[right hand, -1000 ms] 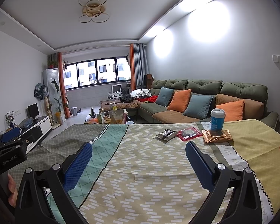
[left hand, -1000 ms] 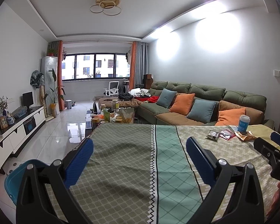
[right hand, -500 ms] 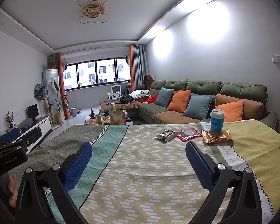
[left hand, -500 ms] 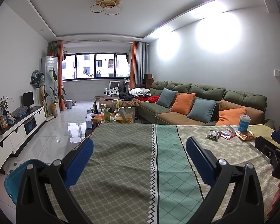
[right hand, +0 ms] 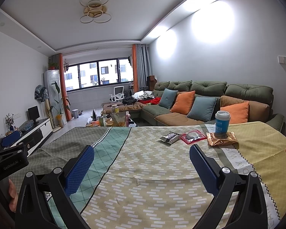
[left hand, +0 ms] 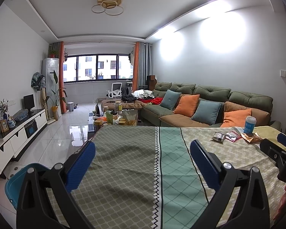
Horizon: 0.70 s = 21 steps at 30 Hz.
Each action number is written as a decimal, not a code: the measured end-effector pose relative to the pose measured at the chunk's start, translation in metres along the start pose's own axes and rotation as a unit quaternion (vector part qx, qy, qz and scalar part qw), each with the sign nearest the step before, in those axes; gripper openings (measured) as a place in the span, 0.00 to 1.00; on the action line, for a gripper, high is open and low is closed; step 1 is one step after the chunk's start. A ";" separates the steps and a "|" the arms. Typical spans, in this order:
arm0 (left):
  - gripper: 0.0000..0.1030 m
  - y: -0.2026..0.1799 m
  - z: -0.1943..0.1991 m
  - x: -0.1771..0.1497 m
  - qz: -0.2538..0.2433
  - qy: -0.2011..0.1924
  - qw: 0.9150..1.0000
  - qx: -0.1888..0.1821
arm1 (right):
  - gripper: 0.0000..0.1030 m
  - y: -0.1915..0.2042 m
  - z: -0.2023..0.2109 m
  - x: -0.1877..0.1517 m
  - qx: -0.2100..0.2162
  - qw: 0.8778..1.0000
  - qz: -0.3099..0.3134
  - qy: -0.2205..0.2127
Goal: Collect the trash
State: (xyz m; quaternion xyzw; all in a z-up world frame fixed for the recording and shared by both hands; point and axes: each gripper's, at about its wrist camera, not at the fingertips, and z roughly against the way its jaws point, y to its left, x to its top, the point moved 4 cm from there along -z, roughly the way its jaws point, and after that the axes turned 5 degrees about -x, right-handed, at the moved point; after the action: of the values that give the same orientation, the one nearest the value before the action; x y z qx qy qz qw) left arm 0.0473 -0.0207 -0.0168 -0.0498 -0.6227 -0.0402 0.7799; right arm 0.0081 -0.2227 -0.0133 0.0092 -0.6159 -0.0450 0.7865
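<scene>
I hold both hand-held grippers low over the tabletop (right hand: 143,171), each with its jaws spread wide and nothing between them. The right hand-held gripper (right hand: 142,164) faces the trash, which sits in the right middle of its frame: a dark wrapper (right hand: 169,137), a red packet (right hand: 193,136) touching it, and a gold wrapper (right hand: 222,143) with a cup (right hand: 222,122) standing on it. From the left hand-held gripper (left hand: 142,157) the same cluster shows small at the right edge of the frame, and a blue bin (left hand: 15,185) sits on the floor at lower left.

I judge the step in hand to be the reach for the first piece. The dark wrapper is nearest and free, so I would take it first with the right, coming in low and flat so one finger slides under its edge. The gold wrapper is pinned by the cup; I would lift the cup off before pulling, or it may tip.
</scene>
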 end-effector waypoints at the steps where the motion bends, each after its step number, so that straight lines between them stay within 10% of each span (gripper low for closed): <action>1: 0.97 0.000 0.000 0.000 0.000 0.000 1.000 0.001 | 0.97 -0.001 0.000 0.000 0.000 1.000 0.001 0.000; 15: 0.97 0.003 0.000 -0.004 -0.011 0.001 1.000 -0.004 | 0.97 0.001 -0.001 0.000 0.000 1.000 0.001 0.002; 21: 0.97 0.016 -0.032 -0.015 0.018 0.093 0.995 -0.010 | 0.97 -0.005 -0.009 -0.004 -0.006 1.000 -0.006 0.017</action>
State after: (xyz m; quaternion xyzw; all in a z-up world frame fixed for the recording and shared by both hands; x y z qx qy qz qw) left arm 0.0769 -0.0093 -0.0384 -0.0645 -0.5462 -0.0370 0.8344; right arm 0.0151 -0.2275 -0.0197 0.0085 -0.6023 -0.0531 0.7965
